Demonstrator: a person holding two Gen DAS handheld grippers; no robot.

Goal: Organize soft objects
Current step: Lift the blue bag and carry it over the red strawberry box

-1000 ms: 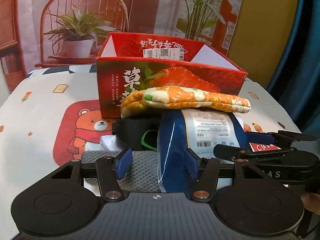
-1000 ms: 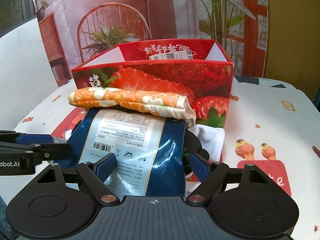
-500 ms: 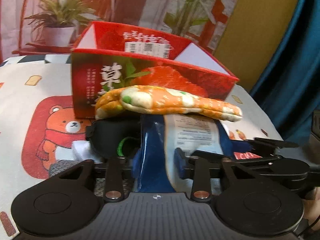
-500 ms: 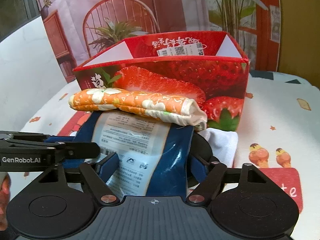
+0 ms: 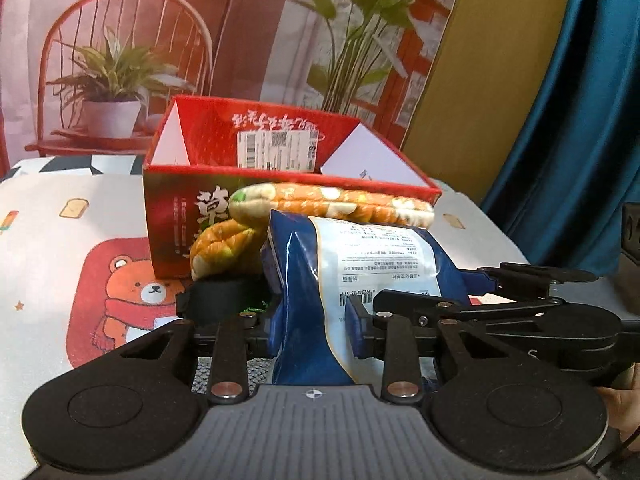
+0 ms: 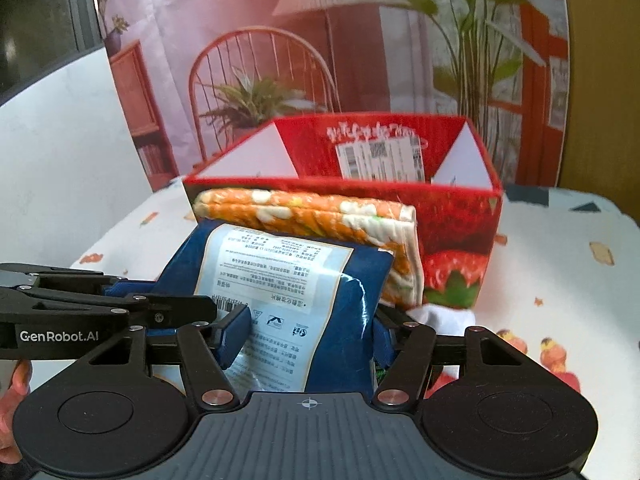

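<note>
Backdrop: a printed scene of a red chair and potted plants, with a yellow wall and a teal curtain to its right; surface: a white tablecloth printed with a bear, toast and ice creams; on it I log one open red strawberry box, a shipping label on its far inner wall. Item held: a blue pouch with a pale printed label, raised in front of the box; my left gripper pinches its left part, blue pads pressed into the film on both sides; my right gripper clamps the right part the same way, jaws drawn in against the bag. Across the pouch's top lies a folded orange floral cloth, its ends drooping over both sides, resting against the box's front wall. Beneath, on the tablecloth: a black soft item with a green cord, a white cloth, a grey knit piece.
</note>
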